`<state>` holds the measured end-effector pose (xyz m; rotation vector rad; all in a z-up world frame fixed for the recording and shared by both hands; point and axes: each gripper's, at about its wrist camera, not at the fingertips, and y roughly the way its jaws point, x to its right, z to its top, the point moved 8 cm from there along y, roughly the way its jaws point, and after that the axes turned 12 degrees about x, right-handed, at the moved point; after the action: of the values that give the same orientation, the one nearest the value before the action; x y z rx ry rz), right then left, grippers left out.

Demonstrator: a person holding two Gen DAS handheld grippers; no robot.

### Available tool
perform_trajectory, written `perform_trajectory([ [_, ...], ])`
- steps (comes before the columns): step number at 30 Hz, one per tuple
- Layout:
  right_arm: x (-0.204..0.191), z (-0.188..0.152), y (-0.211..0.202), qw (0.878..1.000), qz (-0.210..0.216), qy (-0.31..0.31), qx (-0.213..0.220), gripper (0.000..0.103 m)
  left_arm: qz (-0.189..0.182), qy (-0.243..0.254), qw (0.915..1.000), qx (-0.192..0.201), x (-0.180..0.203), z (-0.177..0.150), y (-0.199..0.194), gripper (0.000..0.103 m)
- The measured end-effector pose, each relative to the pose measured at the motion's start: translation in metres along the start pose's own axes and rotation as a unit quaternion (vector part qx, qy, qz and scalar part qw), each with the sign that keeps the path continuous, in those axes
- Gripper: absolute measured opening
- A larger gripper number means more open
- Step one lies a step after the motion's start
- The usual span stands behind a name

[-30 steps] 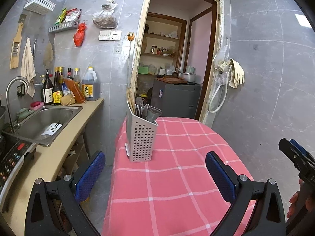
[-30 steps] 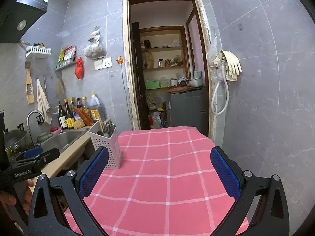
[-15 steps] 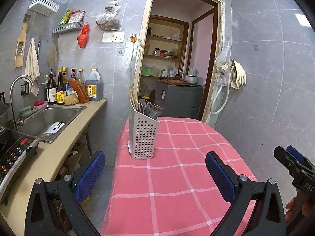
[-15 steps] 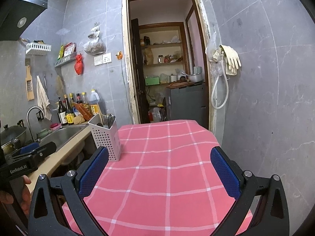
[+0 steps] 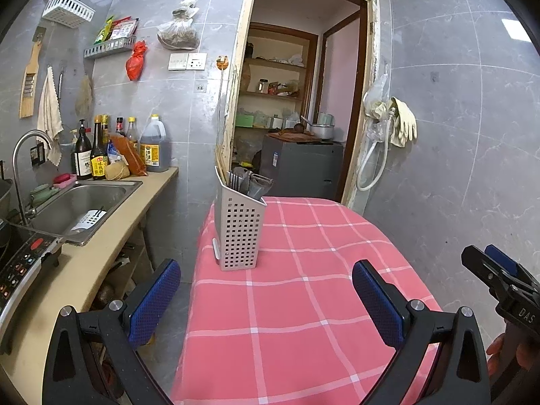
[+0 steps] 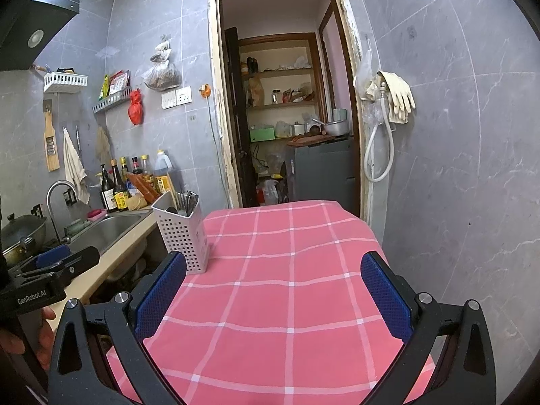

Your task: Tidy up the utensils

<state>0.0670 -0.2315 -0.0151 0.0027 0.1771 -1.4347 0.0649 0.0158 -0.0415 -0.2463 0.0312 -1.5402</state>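
A white perforated utensil holder (image 5: 240, 229) stands upright near the left edge of the pink checked tablecloth (image 5: 303, 303). Metal utensils (image 5: 249, 182) and chopsticks (image 5: 220, 165) stick out of its top. In the right wrist view the holder (image 6: 182, 236) sits at the table's left side. My left gripper (image 5: 266, 290) is open, short of the holder and empty. My right gripper (image 6: 273, 290) is open over the cloth (image 6: 280, 287), empty as well. Each gripper appears at the edge of the other's view, held by a hand.
A counter (image 5: 84, 270) with a steel sink (image 5: 77, 206), tap and bottles (image 5: 98, 155) runs along the left, with a cooktop (image 5: 20, 266) nearer. A wok (image 6: 20, 236) sits beside the sink. A doorway (image 5: 293, 118) opens behind the table. Tiled wall on the right.
Both grippers have drawn back and risen a little, so the holder and table look slightly farther away. Both stay open and empty.
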Motion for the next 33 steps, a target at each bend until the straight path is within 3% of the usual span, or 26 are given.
perform_trajectory([
  [33, -0.0016, -0.0008, 0.0017, 1.000, 0.001, 0.002, -0.002, 0.102, -0.004, 0.006, 1.0000, -0.005, 0.0013, -0.0041, 0.0007, 0.102],
])
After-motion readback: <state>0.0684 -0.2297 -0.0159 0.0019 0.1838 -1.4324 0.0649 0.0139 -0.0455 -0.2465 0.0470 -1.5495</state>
